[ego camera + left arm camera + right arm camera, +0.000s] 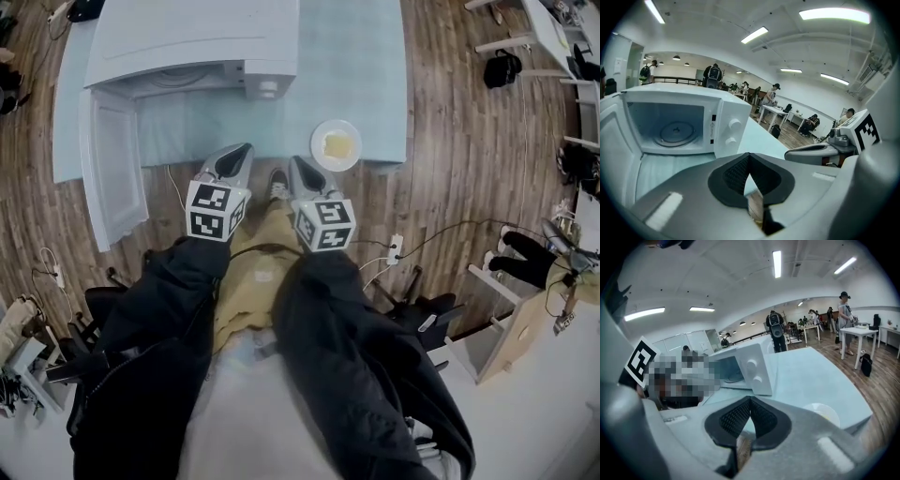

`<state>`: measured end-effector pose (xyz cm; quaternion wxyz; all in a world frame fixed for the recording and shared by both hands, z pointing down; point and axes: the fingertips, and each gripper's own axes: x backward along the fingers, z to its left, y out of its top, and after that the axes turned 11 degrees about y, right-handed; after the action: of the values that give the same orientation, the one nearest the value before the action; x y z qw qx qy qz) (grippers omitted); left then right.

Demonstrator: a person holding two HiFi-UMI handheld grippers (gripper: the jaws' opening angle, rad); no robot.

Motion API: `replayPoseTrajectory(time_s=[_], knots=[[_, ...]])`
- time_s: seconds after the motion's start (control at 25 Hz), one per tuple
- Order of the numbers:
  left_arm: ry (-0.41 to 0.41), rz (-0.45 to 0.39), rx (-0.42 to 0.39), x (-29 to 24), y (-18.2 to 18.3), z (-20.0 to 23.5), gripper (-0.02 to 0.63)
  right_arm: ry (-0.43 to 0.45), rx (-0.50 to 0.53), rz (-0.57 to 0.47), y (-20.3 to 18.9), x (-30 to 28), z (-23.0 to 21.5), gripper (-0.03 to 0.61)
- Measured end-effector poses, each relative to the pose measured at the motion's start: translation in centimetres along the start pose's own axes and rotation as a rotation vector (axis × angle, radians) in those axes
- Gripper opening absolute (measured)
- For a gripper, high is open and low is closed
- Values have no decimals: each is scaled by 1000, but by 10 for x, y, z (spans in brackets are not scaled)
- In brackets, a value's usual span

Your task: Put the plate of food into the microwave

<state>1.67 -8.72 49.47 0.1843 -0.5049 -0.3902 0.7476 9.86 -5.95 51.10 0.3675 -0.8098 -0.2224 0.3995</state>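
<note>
Both grippers are pressed together and carry nothing. We see the left gripper (240, 153) in its own view with its ribbed pads (736, 173) meeting at the tips and only the table surface showing behind them. We see the right gripper (296, 165) in the same state in its own view, jaws closed and empty.

We take the microwave (187, 42) as our reference. It stands on the pale blue table (375, 75) with its door (112, 164) swung fully open to its left side. The cavity is lit and bare, and the glass turntable (675, 132) lies flat on its floor. Two round knobs (735, 124) sit on the control panel at the right of the cavity.

The plate (336, 144) rests on the table to the right of the microwave and forward of it, close to the table's near edge and well apart from the microwave's casing. A yellow piece of food (337, 145) lies on it. Neither gripper touches the plate.

The left gripper hangs in front of the microwave's opening, just off the table's near edge. The right gripper is beside it, in front of the microwave's right corner, with the plate a little further right.

The person's dark sleeves (178, 281) run back from both grippers, over wood flooring (450, 187).
</note>
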Motion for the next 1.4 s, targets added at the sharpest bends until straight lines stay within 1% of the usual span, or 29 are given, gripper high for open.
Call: replayPoseTrajectory(time_s=[0.2,0.6,0.8,0.88,0.96,1.2,1.4], knots=[[12,91,46,-27,-29,-18,-3,-20,-74,58,-27,7,-42,0],[15,206,63,-57,-70,-44,-3,-78,-224,124,-82,17,-105,2],[26,241,71,-66,-82,-51,-3,-109,-287,157,-108,23,-129,3],[28,252,72,-69,-86,-54,-3,-114,-305,171,-116,24,-135,23],[28,261,72,-72,-89,-58,-3,-120,-327,179,-123,26,-141,28],[32,284,81,-79,-98,-70,-3,-166,-455,172,-143,37,-162,57],[38,287,83,-84,-98,-73,-3,-176,-510,165,-153,42,-174,63]])
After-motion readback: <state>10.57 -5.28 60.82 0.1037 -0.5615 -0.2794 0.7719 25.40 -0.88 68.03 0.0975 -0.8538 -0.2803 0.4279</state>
